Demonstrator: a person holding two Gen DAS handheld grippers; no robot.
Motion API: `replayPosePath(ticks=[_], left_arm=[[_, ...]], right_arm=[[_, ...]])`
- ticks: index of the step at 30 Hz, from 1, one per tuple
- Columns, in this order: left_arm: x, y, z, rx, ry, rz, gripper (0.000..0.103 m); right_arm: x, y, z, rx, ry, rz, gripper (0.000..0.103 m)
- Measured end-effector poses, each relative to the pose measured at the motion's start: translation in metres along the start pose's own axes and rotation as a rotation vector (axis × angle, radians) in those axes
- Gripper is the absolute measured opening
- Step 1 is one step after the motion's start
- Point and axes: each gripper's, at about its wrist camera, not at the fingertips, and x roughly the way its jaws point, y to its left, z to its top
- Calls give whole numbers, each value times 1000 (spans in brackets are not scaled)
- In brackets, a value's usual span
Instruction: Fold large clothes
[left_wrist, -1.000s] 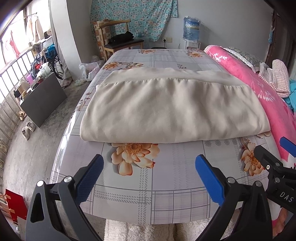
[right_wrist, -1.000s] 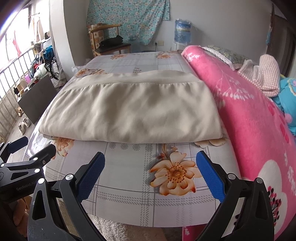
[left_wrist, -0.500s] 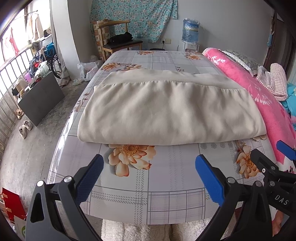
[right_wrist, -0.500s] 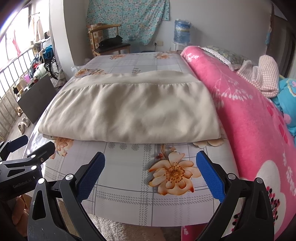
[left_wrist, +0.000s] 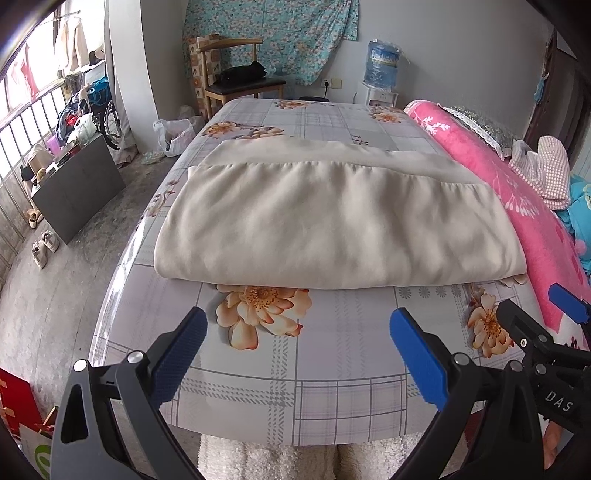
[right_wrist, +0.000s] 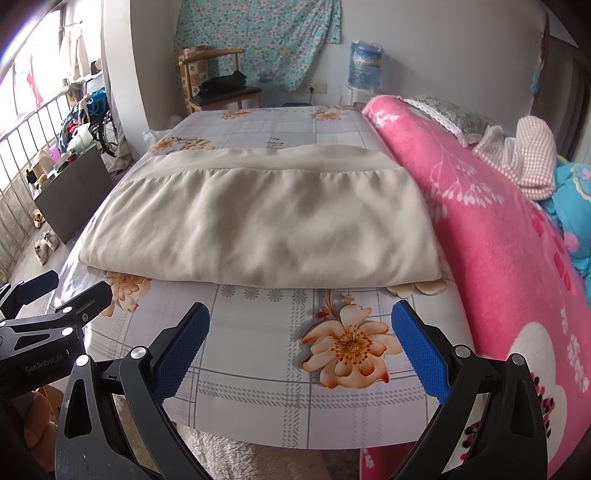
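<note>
- Folded beige cloth (left_wrist: 332, 221) is lying mid-frame on the flowery worktop (left_wrist: 332, 354).
- Left gripper (left_wrist: 297, 352) and right gripper (right_wrist: 301, 349) are both hovering low in frame, fingers apart, gripping nothing.

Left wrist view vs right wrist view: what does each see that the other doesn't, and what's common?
Left wrist only: the right gripper entering at its right edge, a white plastic bag on the floor beside the table, and a red box at lower left.

Right wrist only: the left gripper at its left edge, and the white flower print low on the pink blanket.

Both: the folded beige cloth on the floral tablecloth, the wooden chair, the water jug, and each view's own open blue-padded jaws, holding nothing.
</note>
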Motion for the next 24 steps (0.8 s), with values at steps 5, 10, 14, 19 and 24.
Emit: replayPosePath(ticks=[5,10,14,19,24], left_arm=[[0,3,0,-9,0,-4,97],[0,3,0,-8,0,-3,97],[1,3,0,-8,1,-4,97],[1,3,0,-9,0,-3,97],[1,4,0,-9,1,-3,97]], right_arm=[[-1,1,1,0,-1,0,95],[-1,3,1,-1,2,2,95],[-1,3,2,0,2,2,95],[0,4,2,2,4,5,95],[0,4,3,2,4,6,95]])
